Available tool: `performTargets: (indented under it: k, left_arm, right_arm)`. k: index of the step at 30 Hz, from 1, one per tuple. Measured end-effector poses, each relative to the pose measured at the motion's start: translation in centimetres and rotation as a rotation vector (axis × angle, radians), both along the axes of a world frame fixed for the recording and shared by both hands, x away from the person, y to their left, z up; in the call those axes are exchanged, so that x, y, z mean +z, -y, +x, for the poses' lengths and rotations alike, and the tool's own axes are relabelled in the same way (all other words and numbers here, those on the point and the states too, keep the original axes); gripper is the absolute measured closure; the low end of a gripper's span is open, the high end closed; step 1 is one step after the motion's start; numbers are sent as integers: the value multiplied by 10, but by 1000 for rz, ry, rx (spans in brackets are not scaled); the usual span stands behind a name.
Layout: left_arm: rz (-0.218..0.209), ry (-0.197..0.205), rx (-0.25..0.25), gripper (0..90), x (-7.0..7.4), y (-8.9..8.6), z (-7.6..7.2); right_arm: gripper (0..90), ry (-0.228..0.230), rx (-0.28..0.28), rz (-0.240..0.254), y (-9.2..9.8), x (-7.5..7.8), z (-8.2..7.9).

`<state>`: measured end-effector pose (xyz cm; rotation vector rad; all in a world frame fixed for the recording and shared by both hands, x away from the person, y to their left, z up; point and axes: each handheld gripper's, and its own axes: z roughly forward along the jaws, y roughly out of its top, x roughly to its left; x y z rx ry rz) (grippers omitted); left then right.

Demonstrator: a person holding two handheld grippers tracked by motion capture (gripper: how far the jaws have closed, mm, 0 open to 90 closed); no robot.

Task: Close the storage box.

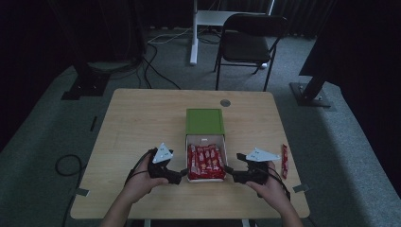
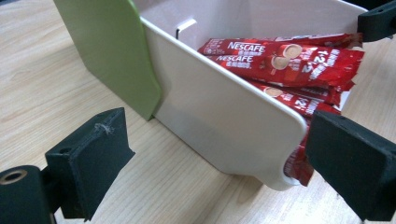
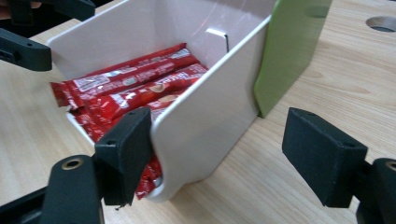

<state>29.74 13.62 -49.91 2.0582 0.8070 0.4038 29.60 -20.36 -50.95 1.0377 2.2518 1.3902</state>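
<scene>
A white drawer tray stands pulled out of its green sleeve at the table's middle, packed with red Nescafe sachets. My left gripper sits at the tray's near left corner, and my right gripper at its near right corner. In the left gripper view, the left gripper is open and its jaws straddle the end of the tray's side wall without pressing it. In the right gripper view, the right gripper is also open astride the other wall, its left jaw close to the sachets.
One loose red sachet lies near the table's right edge. A round cable hole sits behind the green sleeve. A black chair and stand bases are on the floor beyond the table.
</scene>
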Motion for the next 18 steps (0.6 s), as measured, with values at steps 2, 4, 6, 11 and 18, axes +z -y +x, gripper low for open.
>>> performTargets:
  k: [2,4,6,11,18]
  left_arm:
    - [2,-4,-1,73,-2,0,1]
    - [17,4,2,73,-3,2,2]
    - [14,-5,8,73,-5,3,3]
    - [12,-8,10,73,-5,3,6]
    - [1,-16,38,34,-8,1,12]
  right_arm:
    - [234,-5,-2,2,0,-1,1]
    - [225,-6,0,3,0,-1,2]
    - [219,-9,3,2,0,-1,3]
    - [196,-14,10,-2,0,-1,5]
    - [180,-8,12,-5,-2,-1,9]
